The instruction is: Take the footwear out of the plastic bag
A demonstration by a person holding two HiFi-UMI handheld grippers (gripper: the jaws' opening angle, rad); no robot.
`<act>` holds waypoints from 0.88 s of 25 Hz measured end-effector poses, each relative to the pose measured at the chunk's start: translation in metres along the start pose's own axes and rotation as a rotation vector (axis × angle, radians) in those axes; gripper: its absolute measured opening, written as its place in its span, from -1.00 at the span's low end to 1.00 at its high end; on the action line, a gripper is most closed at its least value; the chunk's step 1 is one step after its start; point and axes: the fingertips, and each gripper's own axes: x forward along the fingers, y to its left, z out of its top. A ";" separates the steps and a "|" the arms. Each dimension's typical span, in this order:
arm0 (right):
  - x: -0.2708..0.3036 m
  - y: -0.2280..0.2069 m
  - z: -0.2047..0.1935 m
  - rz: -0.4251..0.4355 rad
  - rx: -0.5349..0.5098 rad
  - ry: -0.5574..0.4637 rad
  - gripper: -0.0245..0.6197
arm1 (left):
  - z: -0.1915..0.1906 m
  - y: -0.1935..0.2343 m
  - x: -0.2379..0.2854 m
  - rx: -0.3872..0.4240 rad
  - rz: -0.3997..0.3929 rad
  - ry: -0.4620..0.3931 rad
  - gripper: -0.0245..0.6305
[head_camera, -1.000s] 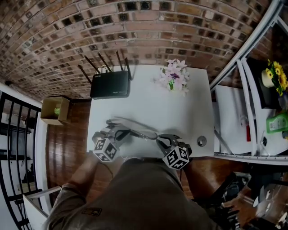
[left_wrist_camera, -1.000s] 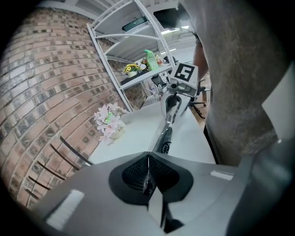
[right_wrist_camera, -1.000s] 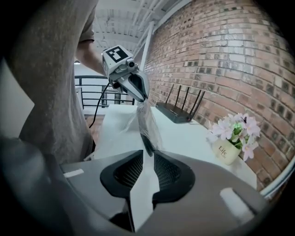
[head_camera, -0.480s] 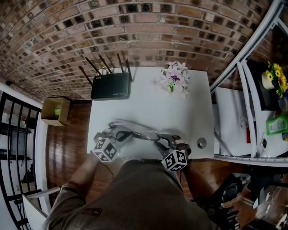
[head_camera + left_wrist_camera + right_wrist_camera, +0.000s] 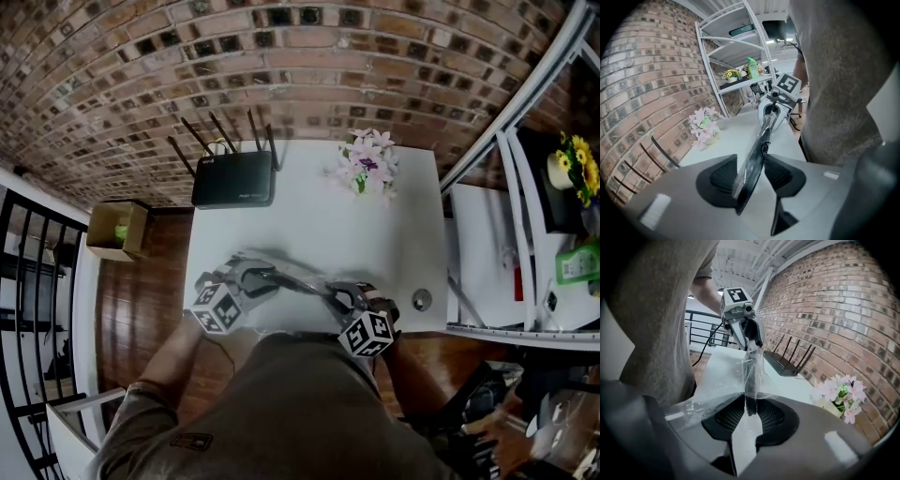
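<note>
Brickwork (image 5: 281,66) is running along the far side of the white table (image 5: 319,225), and we are taking that table as our marker. White shelving (image 5: 511,197) is standing just off its right edge, and a cardboard box (image 5: 114,230) is sitting on the floor off its left edge. A black router (image 5: 232,178) with raised aerials is resting at the table's far left corner. A bunch of pink flowers (image 5: 367,164) is standing at the table's far edge, right of centre.

Over the table's near edge we are stretching the clear plastic bag (image 5: 298,278) between our two tools. The dark footwear (image 5: 754,159) is sitting inside it, edge-on in the left gripper view.

The left gripper (image 5: 750,174), at the table's near left, has just been opening. Its pads are standing apart, released, with the bag passing between them but not being pressed.

The right gripper (image 5: 750,416), at the table's near right, has just been closing. Its jaws are pinching the bag's film.

A small round object (image 5: 422,299) is lying by the table's near right corner
</note>
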 end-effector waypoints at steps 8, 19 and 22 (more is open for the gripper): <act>-0.008 0.000 0.010 0.044 -0.001 -0.020 -0.63 | 0.017 -0.017 0.014 0.201 -0.044 0.048 -0.14; -0.023 -0.001 0.019 0.054 -0.014 -0.070 -0.64 | -0.013 -0.009 0.021 0.273 -0.001 0.153 -0.38; -0.029 -0.005 0.018 0.050 0.000 -0.085 -0.64 | -0.020 -0.006 0.018 0.279 0.004 0.175 -0.39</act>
